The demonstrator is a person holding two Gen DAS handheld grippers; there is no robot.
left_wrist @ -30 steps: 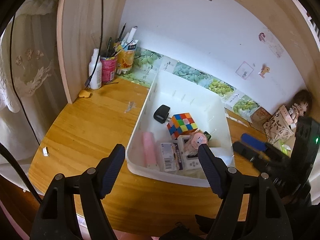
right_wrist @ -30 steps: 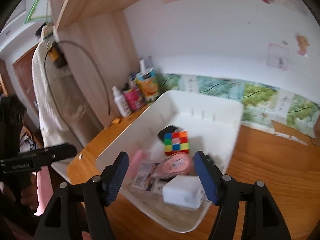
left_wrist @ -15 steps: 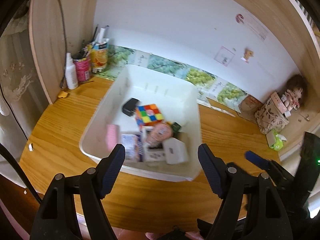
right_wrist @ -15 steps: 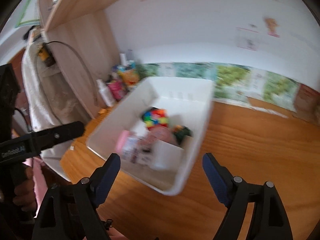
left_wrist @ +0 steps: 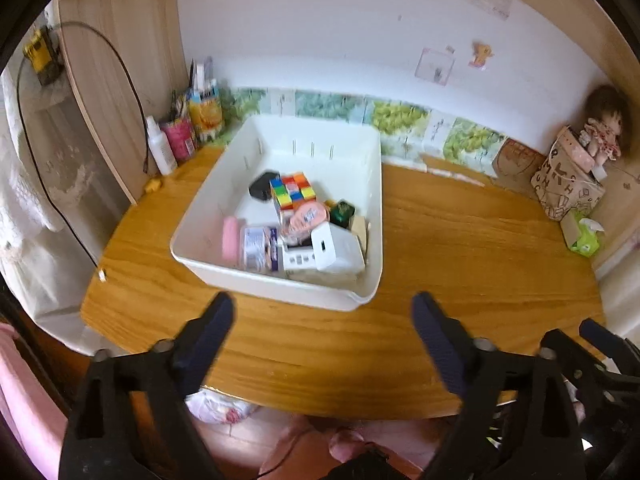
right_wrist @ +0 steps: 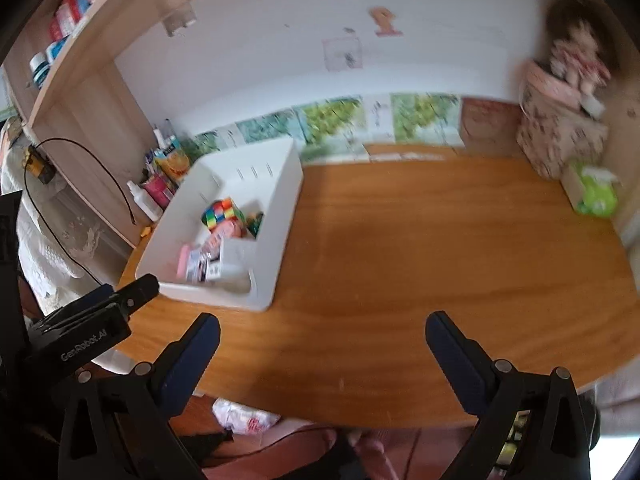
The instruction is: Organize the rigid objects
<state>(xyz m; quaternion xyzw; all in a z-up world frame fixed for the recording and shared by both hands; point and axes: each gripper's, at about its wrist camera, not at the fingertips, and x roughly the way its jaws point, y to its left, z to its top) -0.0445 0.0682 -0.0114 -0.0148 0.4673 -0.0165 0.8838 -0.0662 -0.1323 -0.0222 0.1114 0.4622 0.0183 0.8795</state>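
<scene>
A white bin [left_wrist: 374,200] stands on the wooden desk [left_wrist: 460,248], left of the middle. Inside it lie a colour cube [left_wrist: 294,192], a white charger block [left_wrist: 336,246], a pink round item [left_wrist: 306,216], a pink stick [left_wrist: 230,234], a labelled packet [left_wrist: 258,248] and a black piece [left_wrist: 262,186]. My left gripper [left_wrist: 322,308] hovers in front of the bin's near wall, jaws opening, nothing between them. The right gripper [right_wrist: 322,324] hangs over bare desk, with the bin [right_wrist: 280,216] off to its left; its jaws are opening too and hold nothing.
Pen cups [left_wrist: 184,136] and a white bottle [left_wrist: 158,152] stand at the back left by a wooden side panel [left_wrist: 112,80]. A doll on a patterned box [left_wrist: 568,176] and a green tissue pack [left_wrist: 584,236] fill the right corner. The desk's front edge runs just below both grippers.
Both grippers have drawn back from the bin and swung right, so it looks smaller and farther off. Both sets of jaws have spread wider. The bin's contents have stayed put.
</scene>
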